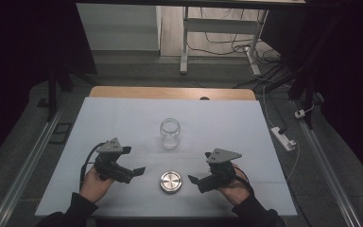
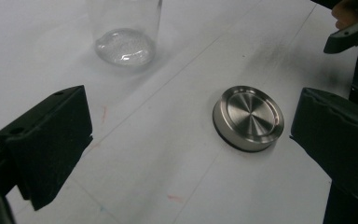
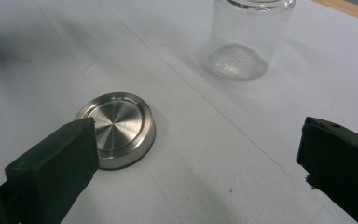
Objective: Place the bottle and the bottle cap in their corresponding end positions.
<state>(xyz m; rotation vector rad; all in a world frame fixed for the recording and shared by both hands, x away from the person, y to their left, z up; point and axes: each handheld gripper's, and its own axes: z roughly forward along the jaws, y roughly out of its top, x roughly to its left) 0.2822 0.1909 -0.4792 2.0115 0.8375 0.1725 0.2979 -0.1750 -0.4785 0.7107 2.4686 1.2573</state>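
Note:
An empty clear glass jar (image 1: pixel 169 133) stands upright with no lid on the white table cover (image 1: pixel 123 118), mid-table. A round brushed-metal lid (image 1: pixel 170 182) lies flat nearer the front edge. My left gripper (image 1: pixel 133 161) is held left of the lid, open and empty. My right gripper (image 1: pixel 200 167) is right of the lid, also open and empty. In the left gripper view the lid (image 2: pixel 248 116) lies close to the right jaw and the jar (image 2: pixel 125 32) is farther off. In the right gripper view the lid (image 3: pixel 116 128) sits by the left jaw, touching nothing, with the jar (image 3: pixel 244 37) beyond.
The wooden table edge (image 1: pixel 170 92) shows past the white cover at the back. A white power strip (image 1: pixel 283 138) and cables lie on the floor to the right. A desk frame (image 1: pixel 184 42) stands behind the table. The other gripper (image 2: pixel 354 37) shows in the left gripper view's corner.

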